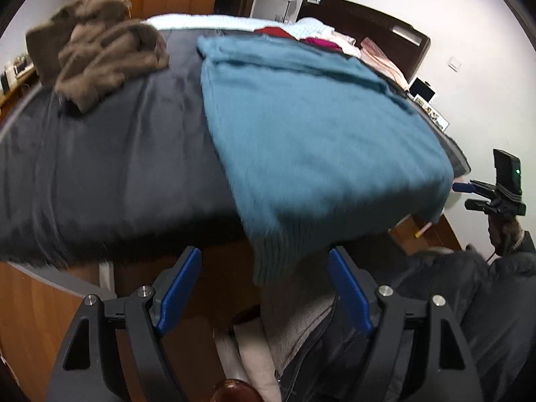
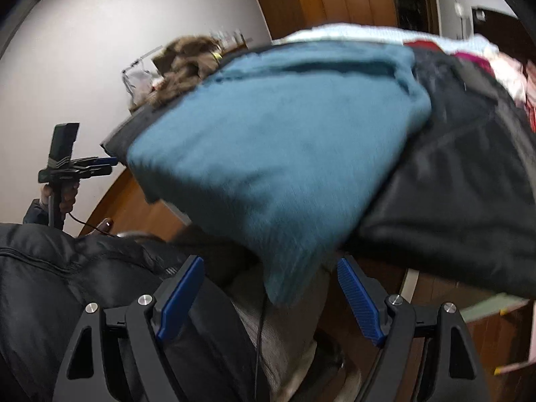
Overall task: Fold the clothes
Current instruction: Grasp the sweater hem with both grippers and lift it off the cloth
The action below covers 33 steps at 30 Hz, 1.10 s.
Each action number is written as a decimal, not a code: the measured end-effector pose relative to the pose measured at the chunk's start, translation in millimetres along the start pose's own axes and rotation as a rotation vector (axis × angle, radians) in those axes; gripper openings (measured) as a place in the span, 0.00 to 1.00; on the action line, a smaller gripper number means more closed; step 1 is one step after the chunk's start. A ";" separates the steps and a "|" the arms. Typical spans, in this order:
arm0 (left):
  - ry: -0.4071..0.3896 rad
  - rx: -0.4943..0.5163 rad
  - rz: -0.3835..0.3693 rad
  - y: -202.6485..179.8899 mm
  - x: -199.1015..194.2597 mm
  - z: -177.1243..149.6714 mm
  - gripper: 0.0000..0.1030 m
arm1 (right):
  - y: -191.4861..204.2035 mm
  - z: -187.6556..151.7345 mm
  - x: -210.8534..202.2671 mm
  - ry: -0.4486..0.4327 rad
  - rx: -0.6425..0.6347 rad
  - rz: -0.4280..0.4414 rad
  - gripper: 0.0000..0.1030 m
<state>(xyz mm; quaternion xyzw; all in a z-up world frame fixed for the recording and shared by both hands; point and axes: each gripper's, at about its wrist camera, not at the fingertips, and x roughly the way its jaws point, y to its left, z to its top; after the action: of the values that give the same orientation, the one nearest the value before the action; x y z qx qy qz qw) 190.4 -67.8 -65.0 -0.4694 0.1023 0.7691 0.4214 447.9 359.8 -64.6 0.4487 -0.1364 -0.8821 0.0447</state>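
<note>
We see the teal ribbed-knit sweater (image 1: 301, 127) lying flat on the bed's dark grey, smooth cover (image 1: 117, 154), its soft, fuzzy body spread wide and one ribbed corner drooping over the near edge of the bed. From the right wrist view the same sweater (image 2: 268, 140) shows a folded band near its far end and hangs a corner down past the cover (image 2: 452, 184).

No container appears in either view; clothes simply rest on the bed. A crumpled brown fleece garment (image 1: 100, 50) sits well apart from the sweater, toward the far left of the cover. Beyond the sweater's far end lies a small heap of red, pink and white clothing (image 1: 318, 38), near a dark wooden headboard (image 1: 368, 26).

Our left gripper (image 1: 264, 288) stands wide open, blue pads apart, with the sweater's hanging corner showing between the fingers but not pinched. Our right gripper (image 2: 268, 301) is likewise spread wide; the drooping corner sits between its pads, and we cannot tell whether it touches them.
</note>
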 end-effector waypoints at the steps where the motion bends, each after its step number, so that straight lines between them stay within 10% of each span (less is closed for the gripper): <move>1: 0.011 -0.012 -0.013 3.6 6.6 -2.9 0.80 | -3.1 -2.0 4.3 0.007 0.014 0.003 0.81; 12: 0.014 -0.001 -0.145 2.6 65.6 4.8 0.79 | -18.0 5.6 39.2 0.015 0.081 0.099 0.81; 16: 0.019 0.035 -0.168 -6.1 81.4 12.0 0.76 | -16.1 6.4 55.2 0.037 0.081 0.123 0.61; 21: 0.087 0.036 -0.174 -12.1 91.9 10.9 0.12 | -17.7 1.4 61.4 0.049 0.105 0.171 0.24; 33: -0.078 0.144 -0.173 -51.8 0.4 2.8 0.09 | 26.2 8.6 -25.9 -0.225 -0.092 0.207 0.18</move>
<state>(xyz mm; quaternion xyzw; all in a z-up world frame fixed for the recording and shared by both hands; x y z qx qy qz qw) 227.1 -33.8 -51.4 -0.4148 0.0996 0.7382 0.5226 455.1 341.6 -32.2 0.3283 -0.1455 -0.9227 0.1402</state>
